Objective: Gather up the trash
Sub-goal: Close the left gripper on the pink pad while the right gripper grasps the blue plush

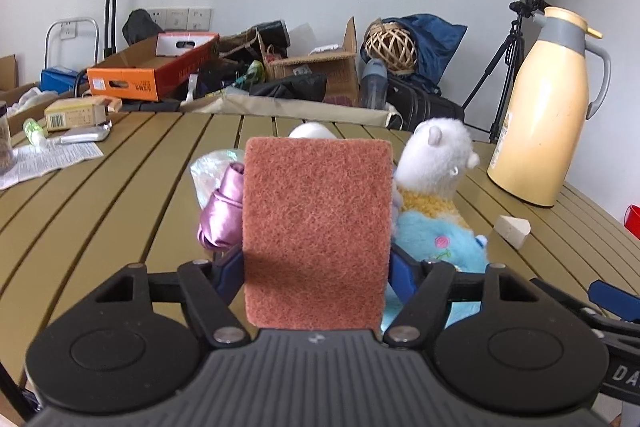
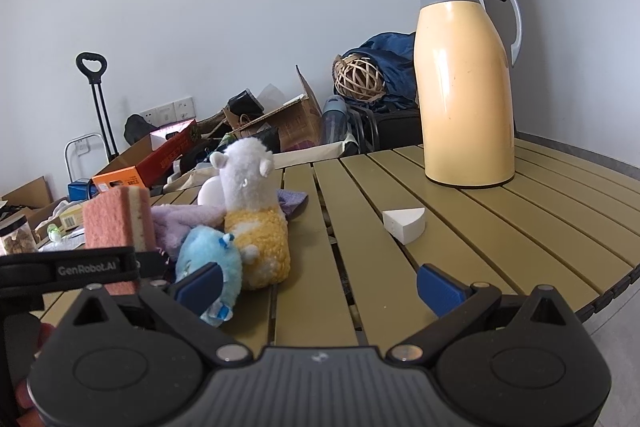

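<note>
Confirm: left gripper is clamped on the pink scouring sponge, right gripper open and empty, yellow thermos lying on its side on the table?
Not quite. The yellow thermos stands upright on the table, as the right wrist view shows. The rest holds: left gripper clamped on the sponge, right gripper open and empty.

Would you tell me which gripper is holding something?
The left gripper: it clamps the pink sponge upright, while the right gripper stands open and empty.
</note>
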{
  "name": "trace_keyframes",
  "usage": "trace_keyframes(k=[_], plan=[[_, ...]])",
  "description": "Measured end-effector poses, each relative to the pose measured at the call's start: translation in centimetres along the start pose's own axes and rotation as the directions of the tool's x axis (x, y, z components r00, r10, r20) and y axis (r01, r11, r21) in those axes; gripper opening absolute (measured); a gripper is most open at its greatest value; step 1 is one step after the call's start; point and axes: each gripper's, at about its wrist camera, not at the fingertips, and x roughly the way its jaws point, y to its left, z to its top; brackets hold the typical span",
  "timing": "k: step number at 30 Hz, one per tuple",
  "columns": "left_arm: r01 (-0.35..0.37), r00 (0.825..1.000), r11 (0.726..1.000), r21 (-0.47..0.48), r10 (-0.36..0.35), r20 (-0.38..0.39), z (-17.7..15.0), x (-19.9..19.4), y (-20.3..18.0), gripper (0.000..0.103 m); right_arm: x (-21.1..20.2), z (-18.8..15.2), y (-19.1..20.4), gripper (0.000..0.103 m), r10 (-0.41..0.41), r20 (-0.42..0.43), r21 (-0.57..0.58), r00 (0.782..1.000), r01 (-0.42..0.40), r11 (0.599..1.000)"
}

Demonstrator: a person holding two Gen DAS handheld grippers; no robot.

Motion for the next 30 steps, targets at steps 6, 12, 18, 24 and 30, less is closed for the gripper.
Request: trace_keyframes(k=[6,12,18,24,30], plan=[[-0.013,1.0,1.0,0.004,0.013,0.028,0.4,-1.2,0.5,0.072,0.2,-0.1,0.4,0.103,0.007,-0.002,0.011,1.0,-0.007,1.0],[-0.016,0.998,1.0,-0.007,0.017,0.053,0.9,-2.7,1.7,0.072,0.5,-0.3,1.5,0.103,0.024,0.0,0.017,1.0,-0.024,1.0],[-0.033,0.997,0.999,-0.005,0.033,0.076,1.2,-4.3,2.9,0.072,0.4,-0.5,3.2,0.103,0.046,0.016,-0.012,0.999,-0.046,0.999],[-0.057,0.994,0.998,-0.005,0.057,0.096,1.3,-5.6,4.3,0.072,1.1,-0.9,5.1,0.103,0.062,0.007,-0.042,0.998,-0.062,0.997],[-0.088,0.993,0.996,-0.023,0.089,0.08,1.2,-5.9,6.1,0.072,2.1,-1.4,7.6,0.103,0.068,-0.007,-0.098,0.998,-0.068,0.993]])
